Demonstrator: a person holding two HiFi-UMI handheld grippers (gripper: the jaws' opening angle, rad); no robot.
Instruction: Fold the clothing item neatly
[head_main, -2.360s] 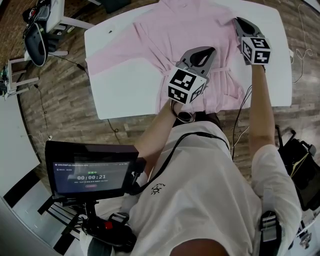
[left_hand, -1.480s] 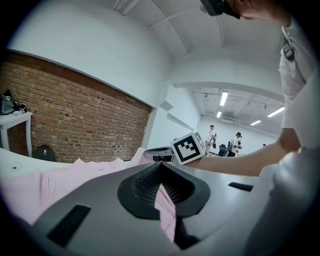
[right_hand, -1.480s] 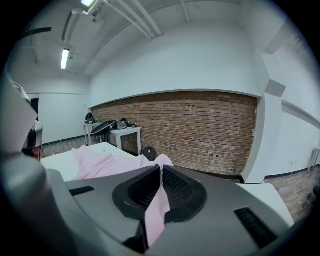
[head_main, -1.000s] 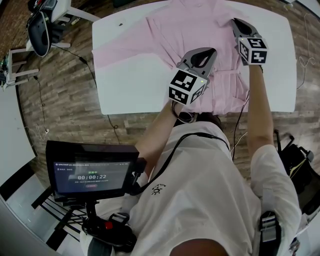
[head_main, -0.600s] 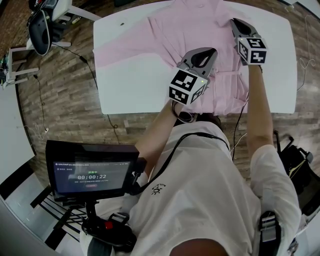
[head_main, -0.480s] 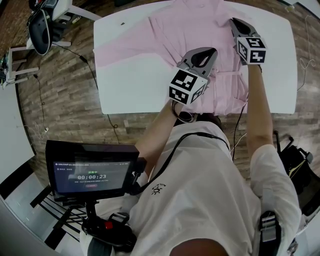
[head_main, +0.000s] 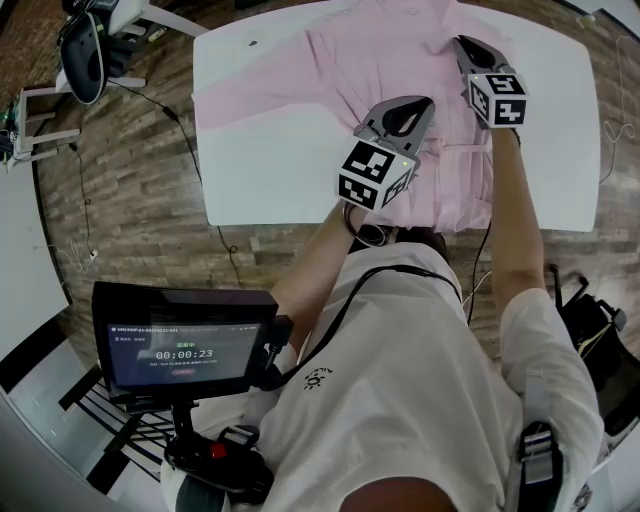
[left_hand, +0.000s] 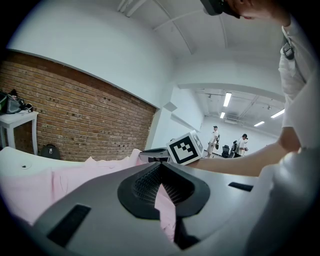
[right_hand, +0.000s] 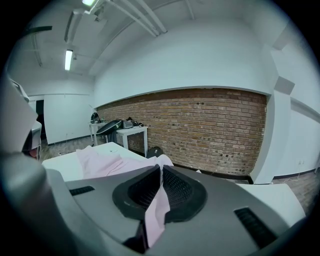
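A pink shirt (head_main: 380, 50) lies spread on the white table (head_main: 260, 150), one sleeve stretched out to the left. My left gripper (head_main: 410, 108) rests over the shirt's lower middle, shut on a pinch of pink cloth (left_hand: 165, 210) that shows between its pads in the left gripper view. My right gripper (head_main: 462, 45) sits further up at the shirt's right side. It is shut on a fold of the same fabric (right_hand: 157, 205), which hangs out between its jaws. The shirt's lower part near the front edge is gathered into wrinkles (head_main: 455, 170).
The table's front edge runs just ahead of the person's body. A stand with equipment (head_main: 85, 50) is on the wooden floor at the upper left. A monitor (head_main: 185, 345) hangs at the person's waist. Cables trail on the floor. People (left_hand: 215, 140) stand far off.
My right gripper has slid a little to the left over the shirt with its pinch of cloth. The left gripper has stayed where it was, still clamped on fabric.
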